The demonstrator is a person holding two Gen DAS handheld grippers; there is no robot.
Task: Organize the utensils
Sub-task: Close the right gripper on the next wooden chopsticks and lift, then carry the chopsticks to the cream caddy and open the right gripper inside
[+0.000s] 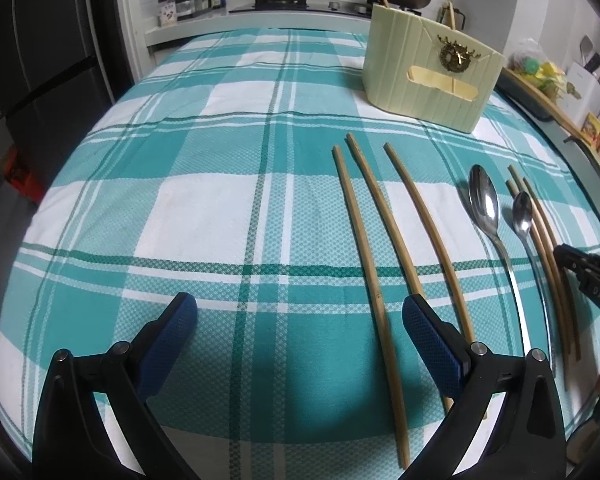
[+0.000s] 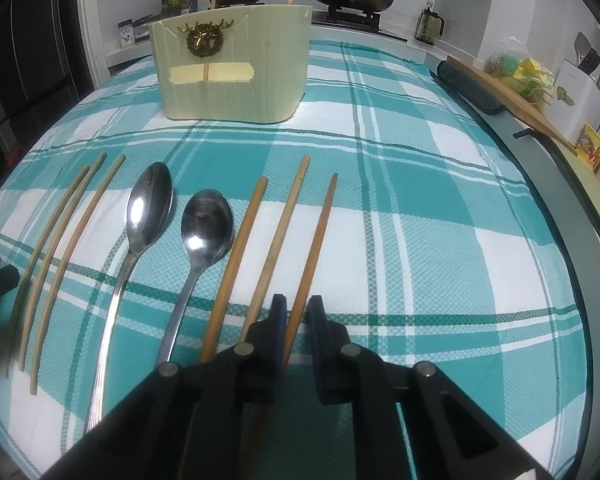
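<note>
The right gripper (image 2: pixel 296 312) has pinched the rightmost brown wooden chopstick (image 2: pixel 315 252) near its thick end, apparently so it can be lifted into the pale green ribbed utensil holder (image 2: pixel 236 80) at eleven o'clock on the teal checked tabletop (image 2: pixel 420 240). The left gripper (image 1: pixel 300 320) hovers wide, holding nothing. Two steel spoons (image 2: pixel 148 208) lie at ten o'clock, sorted by kind.
</note>
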